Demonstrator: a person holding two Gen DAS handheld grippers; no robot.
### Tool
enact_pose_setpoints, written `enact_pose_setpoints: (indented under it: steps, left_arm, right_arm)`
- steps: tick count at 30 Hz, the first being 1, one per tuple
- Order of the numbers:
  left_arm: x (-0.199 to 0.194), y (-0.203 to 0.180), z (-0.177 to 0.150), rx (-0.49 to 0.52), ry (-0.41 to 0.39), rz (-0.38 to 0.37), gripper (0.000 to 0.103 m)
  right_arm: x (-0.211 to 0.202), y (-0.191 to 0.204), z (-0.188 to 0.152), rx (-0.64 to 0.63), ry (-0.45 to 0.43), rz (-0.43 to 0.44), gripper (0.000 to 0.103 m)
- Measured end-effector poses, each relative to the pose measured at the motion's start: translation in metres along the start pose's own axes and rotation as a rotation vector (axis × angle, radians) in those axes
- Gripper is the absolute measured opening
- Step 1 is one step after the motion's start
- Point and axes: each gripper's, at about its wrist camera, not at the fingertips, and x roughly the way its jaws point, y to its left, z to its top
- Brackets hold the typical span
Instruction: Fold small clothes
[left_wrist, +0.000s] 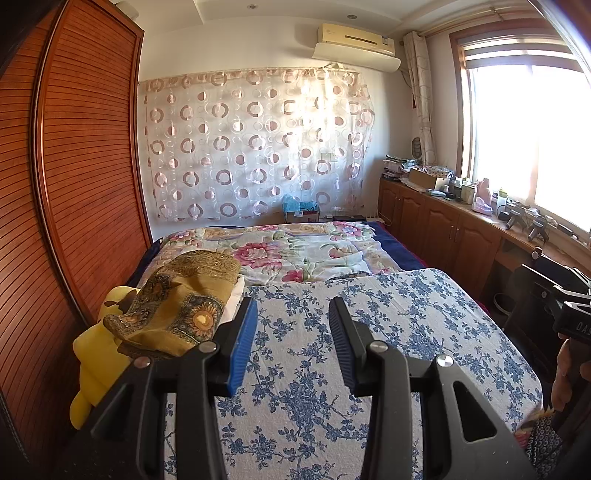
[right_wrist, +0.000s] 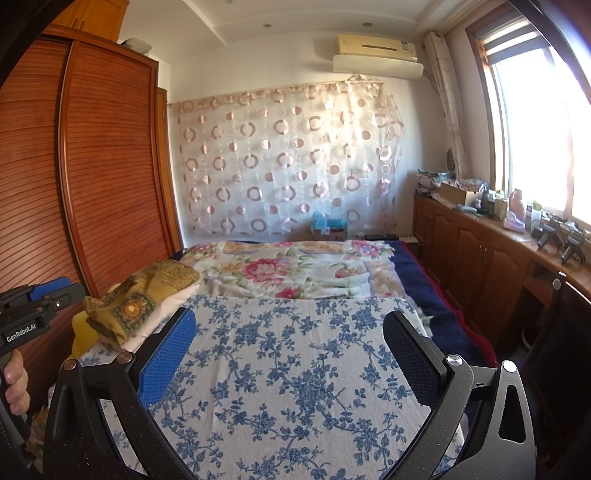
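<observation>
A crumpled mustard-gold patterned cloth (left_wrist: 177, 306) lies in a heap at the left edge of the blue-flowered white sheet (left_wrist: 406, 332), on top of white and yellow fabric (left_wrist: 92, 354). My left gripper (left_wrist: 292, 306) hovers over the sheet just right of that heap, open, with nothing between its fingers. In the right wrist view my right gripper (right_wrist: 290, 321) stands wide open over the middle of the blue-flowered sheet (right_wrist: 295, 369), also empty. The gold cloth (right_wrist: 136, 299) sits to its left, apart from its blue pad (right_wrist: 166, 362).
A slatted wooden wardrobe (left_wrist: 81, 184) stands close on the left. Beyond the sheet lies a pink-flowered bedspread (left_wrist: 288, 251). Low wooden cabinets (left_wrist: 443, 229) with clutter run under the window on the right. A hand (right_wrist: 14, 384) shows at the left edge.
</observation>
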Motion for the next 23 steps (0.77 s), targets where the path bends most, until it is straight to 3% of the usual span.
enact_pose_setpoints:
  steps: [23]
  left_arm:
    - [0.0000,0.0001,-0.0019,0.001,-0.001,0.000,0.040]
  right_arm:
    - [0.0002,0.0011,-0.0003,0.000,0.001,-0.002,0.103]
